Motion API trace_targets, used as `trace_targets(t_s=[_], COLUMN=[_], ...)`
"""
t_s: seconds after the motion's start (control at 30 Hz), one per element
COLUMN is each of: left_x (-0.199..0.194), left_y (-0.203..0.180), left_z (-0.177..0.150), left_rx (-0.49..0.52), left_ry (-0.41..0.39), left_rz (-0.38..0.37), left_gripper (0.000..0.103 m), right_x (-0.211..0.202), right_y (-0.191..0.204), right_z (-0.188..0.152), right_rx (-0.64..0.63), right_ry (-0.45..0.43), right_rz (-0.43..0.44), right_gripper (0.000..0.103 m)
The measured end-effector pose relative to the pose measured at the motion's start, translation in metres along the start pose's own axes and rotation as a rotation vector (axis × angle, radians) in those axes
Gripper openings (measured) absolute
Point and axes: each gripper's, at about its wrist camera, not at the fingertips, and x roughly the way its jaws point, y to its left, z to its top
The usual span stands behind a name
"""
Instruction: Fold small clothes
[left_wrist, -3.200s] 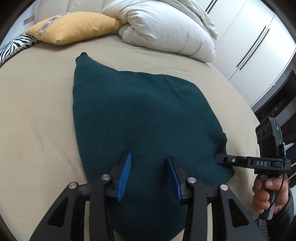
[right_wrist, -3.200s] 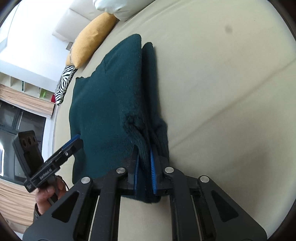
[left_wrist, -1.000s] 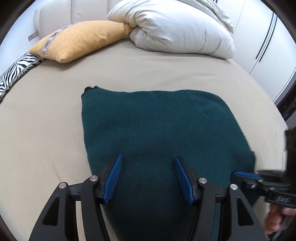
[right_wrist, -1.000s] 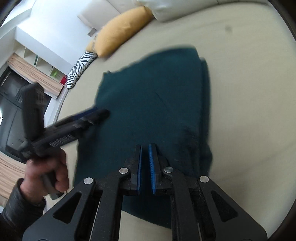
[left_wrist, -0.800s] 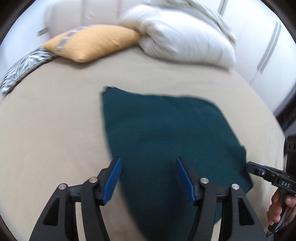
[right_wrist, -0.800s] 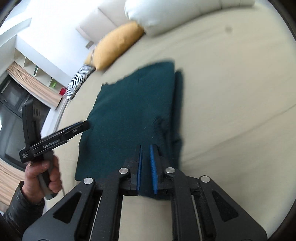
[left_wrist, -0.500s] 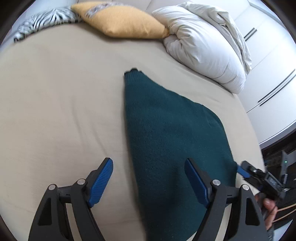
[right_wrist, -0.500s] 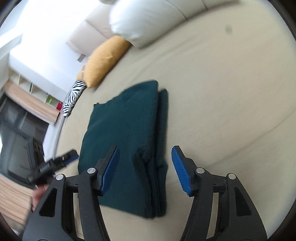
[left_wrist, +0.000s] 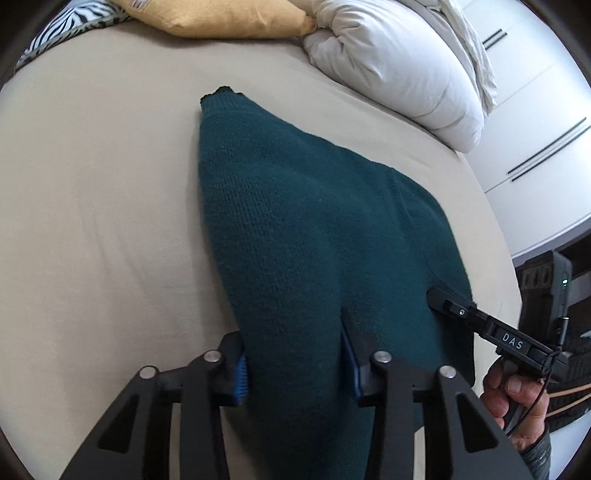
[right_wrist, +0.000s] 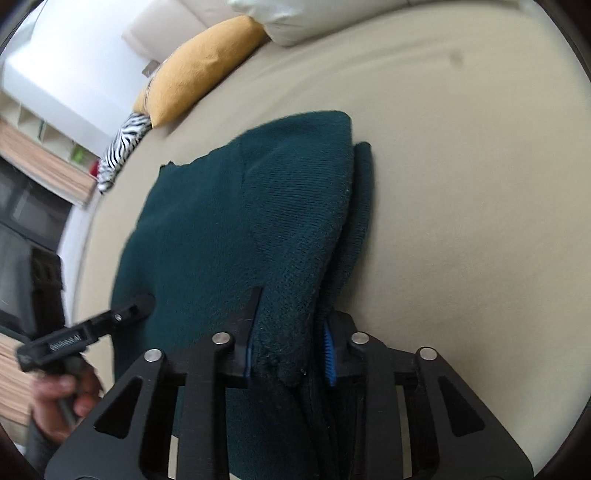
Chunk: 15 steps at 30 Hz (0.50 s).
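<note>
Sweater (left_wrist: 314, 236) edges sit between both closing hand-held grippers, left (left_wrist: 295, 363) and right (right_wrist: 290, 349), pads gripping

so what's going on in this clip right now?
A person with a handheld gripper in each hand is folding a dark green knit sweater on a beige bed. It already lies folded into layers. Both grippers have just been closing on its near edge: the left gripper straddles the left corner, the right gripper has the stacked layers on the right side between its fingers. Whether either has a firm grip yet is unclear.
</note>
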Motion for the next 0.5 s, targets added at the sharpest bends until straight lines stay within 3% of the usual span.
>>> trace_targets(t_s=[0.07,0.23,0.5], left_x=[-0.012,-0.067,-0.166], left_y=[-0.007,-0.005,0.044], left_z=[-0.005,-0.033,-0.096], left_rx=[0.037,0.107,0.1], left_ry=[-0.008,-0.06,-0.126], left_rz=[0.036,0.092,0.115], left_gripper=[0.039,0.038,0.039], right_x=[-0.013,-0.052,-0.075], right_y=[0.017,0.08,0.166], right_z=[-0.005,-0.034,-0.103], right_rx=[-0.057,-0.185,-0.27], right_ry=[-0.029,-0.076,-0.052], right_rz=[-0.036,-0.008,0.139], right_gripper=[0.022,0.021,0.022])
